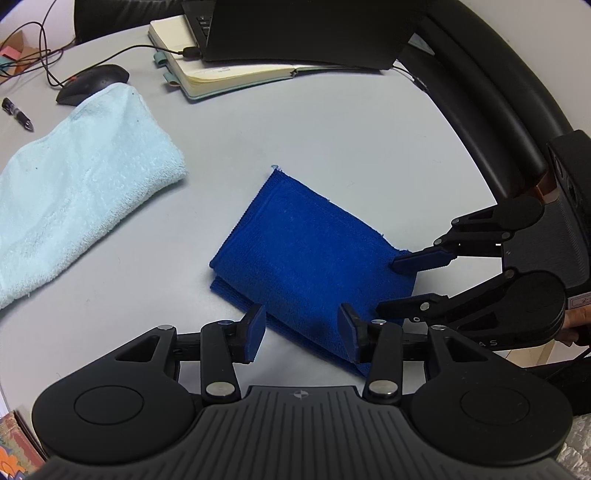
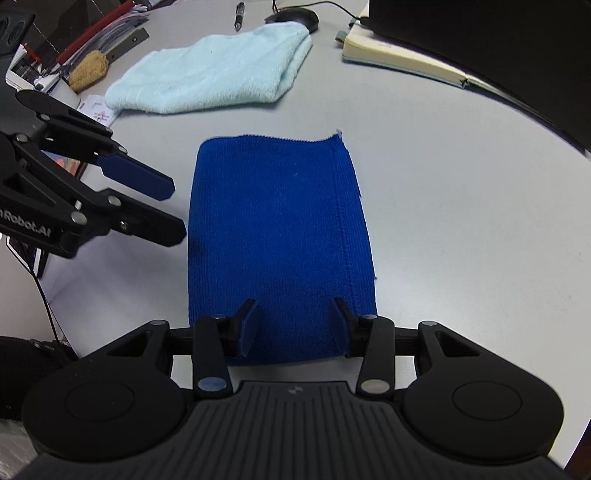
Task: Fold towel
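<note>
A dark blue towel (image 1: pixel 306 251) lies folded into a small rectangle on the grey table; it also shows in the right wrist view (image 2: pixel 277 229). My left gripper (image 1: pixel 302 332) is open, its fingers just above the towel's near edge. My right gripper (image 2: pixel 295 325) is open over the towel's near short edge. In the left wrist view the right gripper (image 1: pixel 395 286) comes in from the right with its fingertips at the towel's right corner. In the right wrist view the left gripper (image 2: pixel 173 208) sits beside the towel's left edge. Neither holds the cloth.
A light blue towel (image 1: pixel 74 177) lies folded at the left, also in the right wrist view (image 2: pixel 214 74). Behind it are a black mouse (image 1: pixel 92 83), a pen (image 1: pixel 16 112), an open notebook (image 1: pixel 221 70) and a laptop (image 1: pixel 295 29). A black chair (image 1: pixel 498 110) stands right.
</note>
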Tool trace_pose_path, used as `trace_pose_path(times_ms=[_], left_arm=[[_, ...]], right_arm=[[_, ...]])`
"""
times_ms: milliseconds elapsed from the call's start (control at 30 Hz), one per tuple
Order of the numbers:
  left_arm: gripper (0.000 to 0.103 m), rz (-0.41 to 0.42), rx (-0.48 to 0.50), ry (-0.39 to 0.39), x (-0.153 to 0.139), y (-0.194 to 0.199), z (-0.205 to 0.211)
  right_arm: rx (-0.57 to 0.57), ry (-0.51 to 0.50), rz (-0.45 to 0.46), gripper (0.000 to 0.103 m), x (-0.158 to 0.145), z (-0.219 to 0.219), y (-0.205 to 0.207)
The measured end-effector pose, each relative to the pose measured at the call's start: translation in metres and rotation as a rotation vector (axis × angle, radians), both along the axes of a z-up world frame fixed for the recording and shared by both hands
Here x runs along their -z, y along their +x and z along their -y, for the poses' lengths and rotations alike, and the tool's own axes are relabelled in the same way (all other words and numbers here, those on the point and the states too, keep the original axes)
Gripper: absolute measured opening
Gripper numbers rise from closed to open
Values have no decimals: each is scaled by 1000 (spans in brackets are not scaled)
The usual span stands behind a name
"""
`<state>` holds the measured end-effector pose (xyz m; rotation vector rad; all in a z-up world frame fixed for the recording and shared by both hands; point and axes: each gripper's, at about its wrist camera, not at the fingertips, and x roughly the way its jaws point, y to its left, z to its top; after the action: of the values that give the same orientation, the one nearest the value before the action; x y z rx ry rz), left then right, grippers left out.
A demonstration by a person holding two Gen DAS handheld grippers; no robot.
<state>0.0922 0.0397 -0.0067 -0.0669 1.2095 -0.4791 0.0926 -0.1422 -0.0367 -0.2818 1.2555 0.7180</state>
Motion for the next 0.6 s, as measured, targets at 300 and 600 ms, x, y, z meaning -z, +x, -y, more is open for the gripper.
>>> trace_pose_path(times_ms=[300, 600], left_arm=[[46, 17, 34, -19, -1, -2, 20], [46, 35, -15, 8, 8, 11, 27]], right_arm=[[32, 6, 1, 43, 0, 12, -11], [55, 24, 25, 44, -11, 17, -12]])
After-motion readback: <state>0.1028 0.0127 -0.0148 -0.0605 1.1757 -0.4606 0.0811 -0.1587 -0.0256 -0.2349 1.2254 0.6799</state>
